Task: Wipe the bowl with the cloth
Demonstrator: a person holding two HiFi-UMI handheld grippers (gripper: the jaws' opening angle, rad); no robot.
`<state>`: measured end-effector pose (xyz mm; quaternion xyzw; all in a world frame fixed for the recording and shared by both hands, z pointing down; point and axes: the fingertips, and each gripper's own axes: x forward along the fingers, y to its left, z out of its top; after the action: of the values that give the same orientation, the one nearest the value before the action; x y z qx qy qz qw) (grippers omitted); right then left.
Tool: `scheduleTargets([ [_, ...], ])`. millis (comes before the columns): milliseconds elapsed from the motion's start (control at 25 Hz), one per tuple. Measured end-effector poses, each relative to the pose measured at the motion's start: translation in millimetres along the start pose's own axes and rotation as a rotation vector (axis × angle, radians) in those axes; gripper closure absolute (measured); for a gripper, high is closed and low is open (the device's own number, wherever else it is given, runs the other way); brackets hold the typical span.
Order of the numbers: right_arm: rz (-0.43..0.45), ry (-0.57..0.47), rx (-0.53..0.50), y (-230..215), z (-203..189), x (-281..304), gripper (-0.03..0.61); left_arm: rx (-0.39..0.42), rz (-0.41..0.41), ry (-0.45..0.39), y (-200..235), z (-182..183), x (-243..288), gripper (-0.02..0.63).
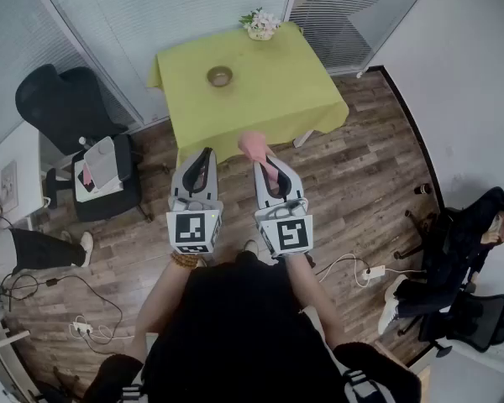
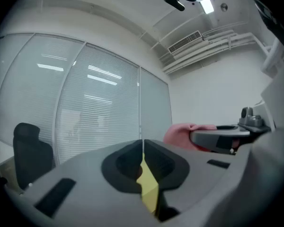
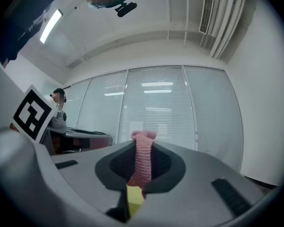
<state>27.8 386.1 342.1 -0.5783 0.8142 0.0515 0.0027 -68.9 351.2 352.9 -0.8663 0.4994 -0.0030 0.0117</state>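
The square surface draped in yellow-green fabric (image 1: 269, 99) stands against a glass wall with white blinds (image 1: 176, 7). Its near edge lies ahead of both grippers, with bare brown wooden plank floor (image 1: 361, 175) in front of it and along its right side. The small brownish round bowl (image 1: 219, 76) sits on the left half of the surface, with open fabric all round it. A small pot of pale flowers (image 1: 260, 23) stands at the far edge, apart from the bowl.

The left gripper (image 1: 205, 154) and the right gripper (image 1: 263, 163) are held side by side, level, over the floor and pointing at the surface. The left gripper's jaws are clenched on nothing. The right gripper's jaws are clamped on the pink knitted cloth (image 1: 254, 146), which bunches out past their tips near the surface's front edge.

A black office chair (image 1: 59, 99) stands off the surface's left corner, and just beside it a low black seat carries grey-white things (image 1: 105, 170). By the right-hand white wall are a black chair with dark clothing (image 1: 475, 242) and a white power strip (image 1: 374, 271) with its cable on the floor.

The bowl's inside is too small to make out. Neither gripper view shows the bowl; only a sliver of yellow-green shows below each pair of jaws.
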Motion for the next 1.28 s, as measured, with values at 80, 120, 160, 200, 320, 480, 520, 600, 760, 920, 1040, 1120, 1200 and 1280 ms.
scheduleTargets([
  [80,0.028,-0.005,0.011,-18,-1,-5,0.558,-0.001,0.015,0.004,-16,-2,8,0.594],
  [120,0.041,-0.006,0.014,-25,-2,-6,0.558,0.003,0.02,0.008,-24,-3,12,0.594],
  [160,0.052,-0.004,0.014,-31,-3,-7,0.557,0.013,0.022,0.015,-30,-4,15,0.594],
  [200,0.064,-0.001,0.012,-35,-5,-8,0.555,0.025,0.023,0.026,-35,-7,19,0.594],
  [320,0.118,0.007,0.022,-42,-10,-11,0.552,0.028,0.021,0.081,-48,-28,26,0.594],
  [480,0.139,0.024,0.029,-58,-23,-3,0.552,0.029,0.014,0.127,-56,-45,41,0.594],
  [520,0.132,0.027,0.038,-65,-26,2,0.552,0.03,0.016,0.128,-55,-46,46,0.595],
  [600,0.112,0.038,0.051,-78,-34,13,0.552,0.028,0.025,0.127,-49,-46,58,0.594],
  [760,0.056,0.082,0.062,-109,-56,48,0.551,0.01,0.057,0.114,-21,-54,93,0.594],
  [920,0.078,0.1,0.044,-132,-70,96,0.551,-0.028,0.074,0.095,17,-69,146,0.594],
  [1040,0.087,0.137,0.044,-157,-79,141,0.551,-0.065,0.094,0.112,49,-86,197,0.594],
  [1120,0.093,0.168,0.049,-174,-83,169,0.551,-0.074,0.101,0.12,65,-91,229,0.595],
  [1200,0.119,0.193,0.023,-188,-87,196,0.549,-0.074,0.1,0.12,79,-91,256,0.594],
  [1280,0.147,0.219,0.0,-200,-97,226,0.549,-0.077,0.104,0.13,93,-95,278,0.594],
])
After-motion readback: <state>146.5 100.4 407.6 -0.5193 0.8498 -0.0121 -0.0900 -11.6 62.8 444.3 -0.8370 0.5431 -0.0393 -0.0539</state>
